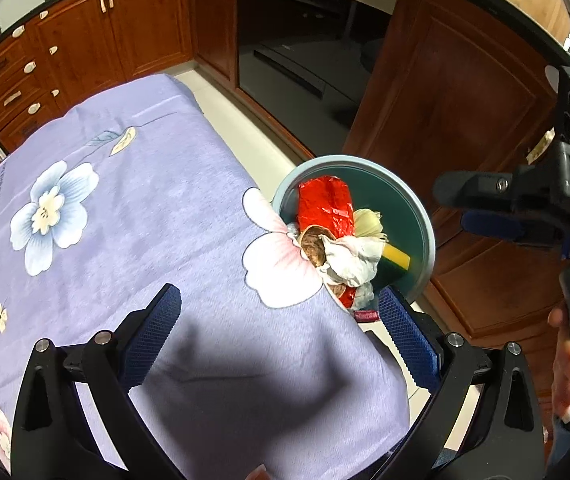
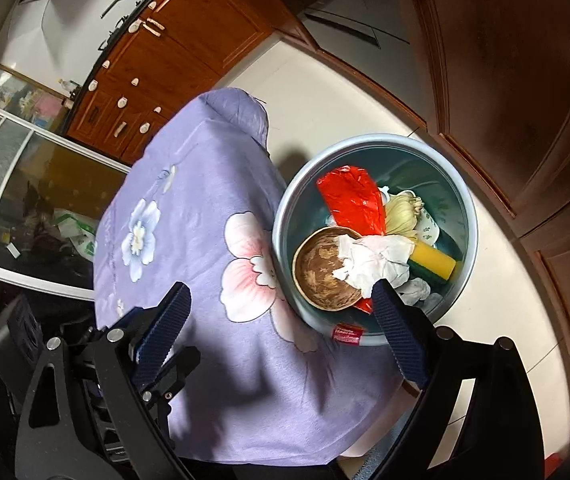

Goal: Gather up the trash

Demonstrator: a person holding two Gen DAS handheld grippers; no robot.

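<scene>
A round pale-blue trash bin point(image 2: 470, 216) stands on the floor beside the table's right edge. In it lie a red foil wrapper point(image 2: 355, 204), a brown coconut-like shell point(image 2: 323, 276), crumpled white tissue point(image 2: 377, 258), a yellow-green sponge point(image 2: 435, 266) and a pale bundle of strands point(image 2: 403, 212). My right gripper point(image 2: 281, 304) hovers open above the table edge and the bin, nothing between its fingers. My left gripper point(image 1: 279, 306) is open too and holds nothing, over the lilac flowered tablecloth point(image 1: 133, 208); the bin point(image 1: 421, 216) sits just past its right finger. The right gripper's body point(image 1: 525, 196) shows at that view's right.
Wooden kitchen cabinets point(image 1: 97, 40) line the far side, with a dark oven front point(image 1: 301, 52) and a wooden door point(image 1: 457, 92) behind the bin. Pale floor tiles point(image 2: 365, 100) run around the table. A person's hand point(image 1: 569, 372) grips the right tool's handle.
</scene>
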